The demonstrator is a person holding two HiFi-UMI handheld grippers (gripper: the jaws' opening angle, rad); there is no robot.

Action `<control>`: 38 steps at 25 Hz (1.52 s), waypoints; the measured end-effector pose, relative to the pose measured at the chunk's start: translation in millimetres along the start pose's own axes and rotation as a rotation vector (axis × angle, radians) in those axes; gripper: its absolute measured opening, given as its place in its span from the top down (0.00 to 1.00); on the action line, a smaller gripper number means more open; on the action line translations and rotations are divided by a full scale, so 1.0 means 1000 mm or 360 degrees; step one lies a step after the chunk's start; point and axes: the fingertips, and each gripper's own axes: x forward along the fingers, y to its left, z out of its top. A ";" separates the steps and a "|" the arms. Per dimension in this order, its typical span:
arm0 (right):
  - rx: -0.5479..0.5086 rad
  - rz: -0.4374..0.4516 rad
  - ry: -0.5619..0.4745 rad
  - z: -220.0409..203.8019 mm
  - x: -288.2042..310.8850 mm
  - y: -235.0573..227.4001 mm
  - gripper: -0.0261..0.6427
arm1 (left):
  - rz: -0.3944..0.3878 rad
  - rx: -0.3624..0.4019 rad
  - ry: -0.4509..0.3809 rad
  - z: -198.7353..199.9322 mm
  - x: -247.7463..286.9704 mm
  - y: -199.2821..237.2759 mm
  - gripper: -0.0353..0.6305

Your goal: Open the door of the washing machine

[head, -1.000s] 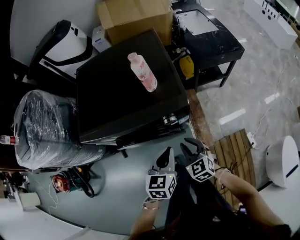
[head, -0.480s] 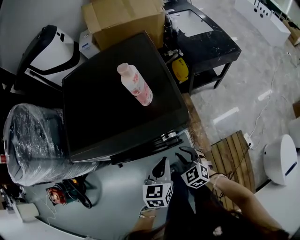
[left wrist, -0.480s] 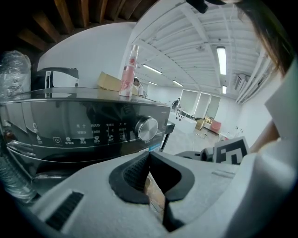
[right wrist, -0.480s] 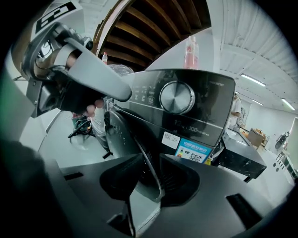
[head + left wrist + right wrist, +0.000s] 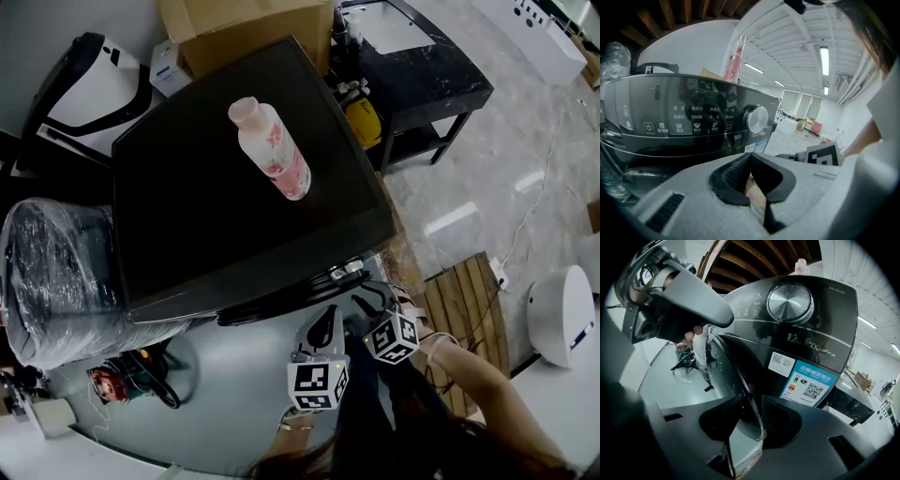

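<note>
While the washer [image 5: 234, 187] shows only its black top to the head view, its door [image 5: 740, 380] sits on the front face, below the panel; whether it has begun to swing out cannot be told. The step in hand appears to be taking hold of the door's rim. It would be done well by setting the rim deep between the pads before closing, then pulling outward along the hinge's arc rather than straight back, so that the chrome edge does not slip free. The right gripper [image 5: 750, 418] is at the washer's front right corner, pitched downward toward the front face. Its jaws are opening, with the rim running between them and neither pad pressing on it. The left gripper [image 5: 323, 323] is just beside it on the left, tilted down less steeply, jaws clenched tip to tip on nothing. A pink bottle [image 5: 272, 150] stands on the washer's top, nearer the rear edge. The knob [image 5: 790, 303] sits at the panel's right end, above the door.
</note>
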 end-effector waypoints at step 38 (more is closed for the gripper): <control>-0.0393 0.0178 -0.0010 -0.046 0.025 0.030 0.80 | 0.0248 -0.0206 -0.0095 -0.042 -0.007 0.000 0.92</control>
